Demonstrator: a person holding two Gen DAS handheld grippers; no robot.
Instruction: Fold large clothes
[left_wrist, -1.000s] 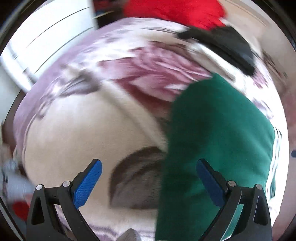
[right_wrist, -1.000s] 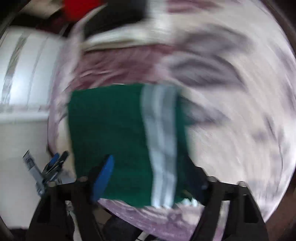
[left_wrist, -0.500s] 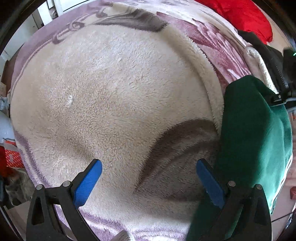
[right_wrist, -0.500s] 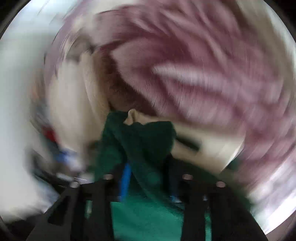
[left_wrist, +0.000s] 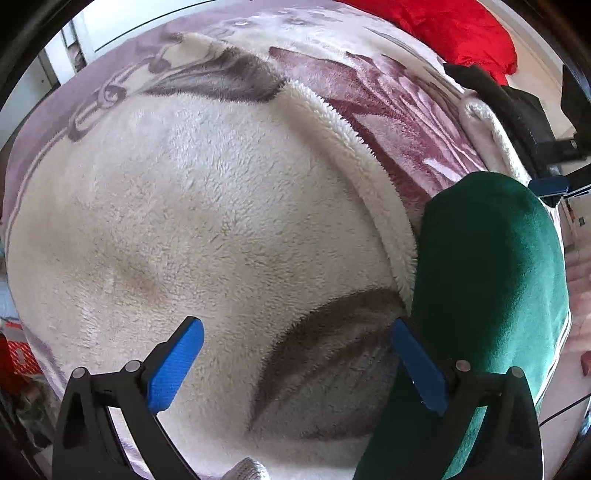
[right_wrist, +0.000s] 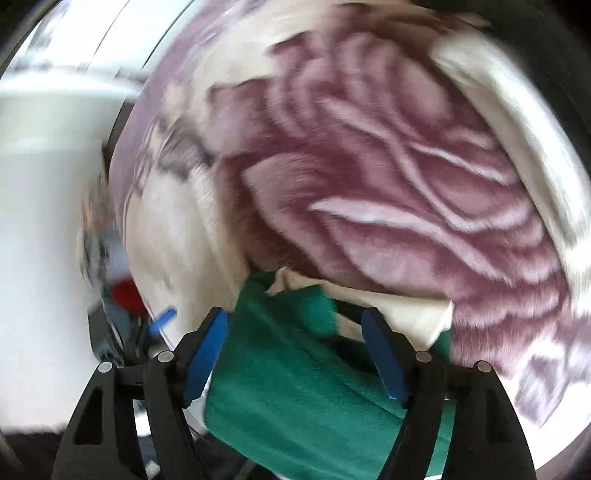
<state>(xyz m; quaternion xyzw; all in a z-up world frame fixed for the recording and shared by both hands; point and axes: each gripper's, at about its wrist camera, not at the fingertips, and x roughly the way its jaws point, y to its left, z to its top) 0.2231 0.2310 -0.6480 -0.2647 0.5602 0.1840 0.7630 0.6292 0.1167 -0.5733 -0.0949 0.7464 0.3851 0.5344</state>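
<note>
A folded dark green garment (left_wrist: 491, 280) with white side stripes lies on the fleece blanket at the right of the left wrist view. My left gripper (left_wrist: 295, 354) is open and empty above the cream blanket, its right finger beside the garment's edge. In the right wrist view, which is blurred, the green garment (right_wrist: 295, 387) lies between the spread fingers of my right gripper (right_wrist: 295, 343), with a cream layer (right_wrist: 399, 306) showing at its far edge. The jaws stand apart and do not pinch the cloth.
A cream and purple flowered fleece blanket (left_wrist: 207, 206) covers the bed. A red cloth (left_wrist: 450, 26) and a black garment (left_wrist: 517, 107) lie at the far right. White cupboard doors (right_wrist: 44, 184) stand to the left.
My right gripper swung from above the folded garment down to its edge, closed in on it, then spread its fingers wider. My left gripper drifted left, away from the garment.
</note>
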